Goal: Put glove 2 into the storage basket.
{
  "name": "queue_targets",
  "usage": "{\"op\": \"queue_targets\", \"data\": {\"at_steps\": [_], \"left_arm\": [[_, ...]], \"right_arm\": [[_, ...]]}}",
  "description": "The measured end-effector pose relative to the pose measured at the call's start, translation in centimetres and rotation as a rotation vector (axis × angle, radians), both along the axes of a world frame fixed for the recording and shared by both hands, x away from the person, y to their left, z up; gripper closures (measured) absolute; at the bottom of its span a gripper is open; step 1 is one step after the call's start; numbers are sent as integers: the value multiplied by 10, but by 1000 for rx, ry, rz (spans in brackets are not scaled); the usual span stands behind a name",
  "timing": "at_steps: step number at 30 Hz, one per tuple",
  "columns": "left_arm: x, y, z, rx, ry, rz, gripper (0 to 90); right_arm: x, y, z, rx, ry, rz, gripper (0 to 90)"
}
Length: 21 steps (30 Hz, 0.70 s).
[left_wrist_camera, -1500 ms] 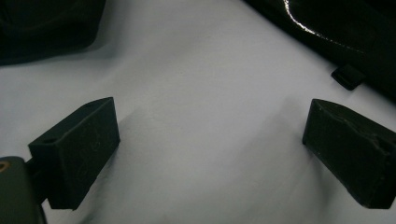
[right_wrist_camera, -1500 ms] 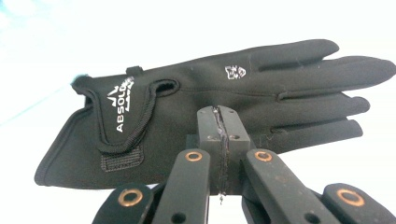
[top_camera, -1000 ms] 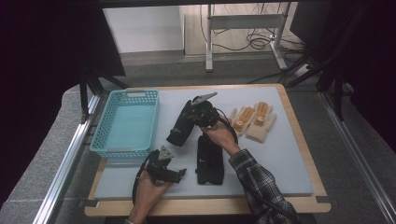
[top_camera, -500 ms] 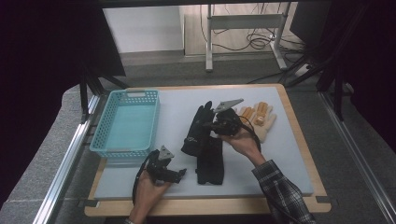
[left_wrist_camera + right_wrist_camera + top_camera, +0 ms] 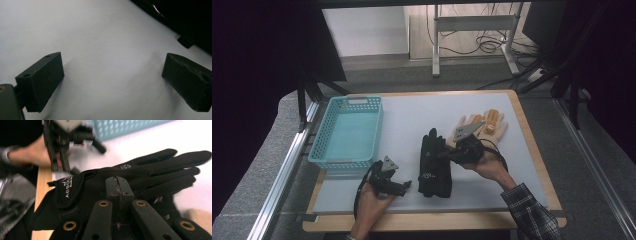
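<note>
On a pale grey tabletop edged in wood, seen from above, a pair of black fabric work gloves lies stacked beside a turquoise plastic basket. The right gripper hovers over them, the left gripper rests nearby. Left gripper view: jaws wide apart, nothing between. Right gripper view: jaws shut, empty, above the gloves. Likely next: opening to grasp.

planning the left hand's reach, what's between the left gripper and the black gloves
Nothing: in the high view only a short strip of bare white mat separates the left gripper from the black gloves. The left gripper view shows bare mat between its open jaws.
</note>
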<state>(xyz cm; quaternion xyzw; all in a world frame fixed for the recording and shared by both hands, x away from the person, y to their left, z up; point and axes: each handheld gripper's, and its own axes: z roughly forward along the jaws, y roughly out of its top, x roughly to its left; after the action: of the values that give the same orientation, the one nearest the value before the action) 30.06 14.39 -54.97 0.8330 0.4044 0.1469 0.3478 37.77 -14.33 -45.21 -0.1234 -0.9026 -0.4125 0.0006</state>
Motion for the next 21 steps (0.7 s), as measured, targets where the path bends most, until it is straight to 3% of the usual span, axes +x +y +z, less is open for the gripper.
{"op": "queue_targets", "data": {"at_steps": [4, 5, 9, 12, 18, 21], "left_arm": [[0, 0, 0, 2, 0, -2, 42], [0, 0, 0, 3, 1, -1, 42], [0, 0, 0, 3, 2, -1, 42], [0, 0, 0, 3, 2, -1, 42], [0, 0, 0, 4, 1, -2, 42], [0, 0, 0, 0, 2, -1, 42]], "right_arm": [[11, 2, -27, -102, -22, -15, 859], [13, 1, -30, -107, -17, -19, 841], [16, -10, -32, -57, -10, -97, 684], [11, -16, -24, -40, -43, -169, 655], [-2, -27, -28, -42, -46, -226, 674], [-9, -34, -38, -49, -34, -250, 747]]}}
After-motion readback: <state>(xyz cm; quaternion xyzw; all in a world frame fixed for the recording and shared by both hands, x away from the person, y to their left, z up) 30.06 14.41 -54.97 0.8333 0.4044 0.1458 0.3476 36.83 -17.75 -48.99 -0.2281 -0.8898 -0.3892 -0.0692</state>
